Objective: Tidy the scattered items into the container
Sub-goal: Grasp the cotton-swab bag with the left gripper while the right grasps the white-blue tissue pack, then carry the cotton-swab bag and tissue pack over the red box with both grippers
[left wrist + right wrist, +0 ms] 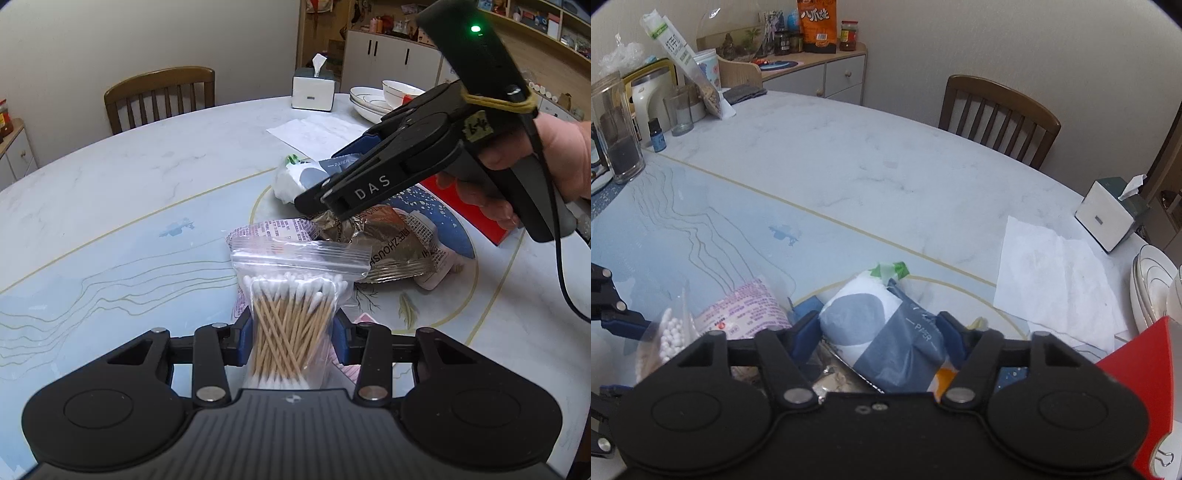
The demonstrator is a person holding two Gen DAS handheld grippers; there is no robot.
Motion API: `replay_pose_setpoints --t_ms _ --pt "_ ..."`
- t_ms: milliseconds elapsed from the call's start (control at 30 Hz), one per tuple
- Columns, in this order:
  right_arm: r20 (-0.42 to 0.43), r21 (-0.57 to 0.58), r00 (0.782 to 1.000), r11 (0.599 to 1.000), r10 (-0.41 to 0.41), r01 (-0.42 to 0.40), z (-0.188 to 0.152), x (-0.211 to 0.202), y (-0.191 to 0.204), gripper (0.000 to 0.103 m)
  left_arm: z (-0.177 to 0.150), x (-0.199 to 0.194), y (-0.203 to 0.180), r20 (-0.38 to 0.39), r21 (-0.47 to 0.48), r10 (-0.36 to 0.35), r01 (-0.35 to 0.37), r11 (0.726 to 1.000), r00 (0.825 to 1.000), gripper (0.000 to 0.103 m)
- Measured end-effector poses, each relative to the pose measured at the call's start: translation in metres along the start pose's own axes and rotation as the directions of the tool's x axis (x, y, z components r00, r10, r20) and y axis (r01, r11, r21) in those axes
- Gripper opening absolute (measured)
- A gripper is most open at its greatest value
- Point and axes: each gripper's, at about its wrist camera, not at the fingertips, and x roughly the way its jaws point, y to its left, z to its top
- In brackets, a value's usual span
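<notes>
1. Left wrist view: the cotton-swab bag [293, 325], light, soft and slippery, is sitting clenched mid-body in the left claw [293, 341] above the worktop [110, 206].
2. At two o'clock, the right claw [879, 332] is gripping a squashy tissue pack [882, 332].

Glossy marble table [110, 177], clear plastic bag [295, 258]

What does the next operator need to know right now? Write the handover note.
Left gripper: shut on the cotton swab bag, held above the table.
Right gripper: shut on the tissue pack.
Brown snack packet and pink packet lie on the table.
Red box at right, probably the container; nothing visibly inside.
Left: drop both held items in, then the packets.
</notes>
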Motion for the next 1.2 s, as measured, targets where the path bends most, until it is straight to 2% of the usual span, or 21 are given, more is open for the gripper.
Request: replay_pose_setpoints --t_ms 133,333,600,667,700,933,1200 --pt "0.027 0.000 1.000 1.000 -0.003 0.003 0.002 -0.007 0.001 0.042 0.001 -0.003 0.000 -0.002 -0.011 0.004 -0.004 1.000 1.000 0.038" --pt "0.074 0.033 0.997 0.999 -0.024 0.022 0.005 -0.023 -0.002 0.030 0.004 -0.011 0.000 0.011 -0.021 0.017 -0.017 1.000 1.000 0.038" --pt "0.134 0.068 0.991 0.998 -0.012 0.003 0.006 -0.055 -0.003 0.024 0.015 -0.028 0.000 0.040 -0.029 0.040 -0.039 0.999 0.998 0.038" --pt "0.143 0.077 0.990 0.997 -0.014 0.003 0.006 -0.063 -0.004 0.010 0.019 -0.032 0.000 0.046 -0.030 0.047 -0.046 0.999 0.998 0.038" --pt "0.143 0.087 0.990 0.996 -0.014 0.002 0.006 -0.067 -0.004 0.008 0.021 -0.034 -0.001 0.049 -0.030 0.050 -0.049 0.998 0.998 0.038" --pt "0.164 0.145 0.986 0.989 -0.027 0.003 -0.003 -0.091 -0.014 0.006 0.036 -0.045 -0.008 0.079 -0.018 0.050 -0.049 0.999 0.996 0.038" --pt "0.197 0.206 0.980 0.979 -0.039 -0.002 -0.011 -0.126 -0.027 0.006 0.052 -0.055 -0.026 0.095 0.006 0.016 -0.017 1.000 0.995 0.038"
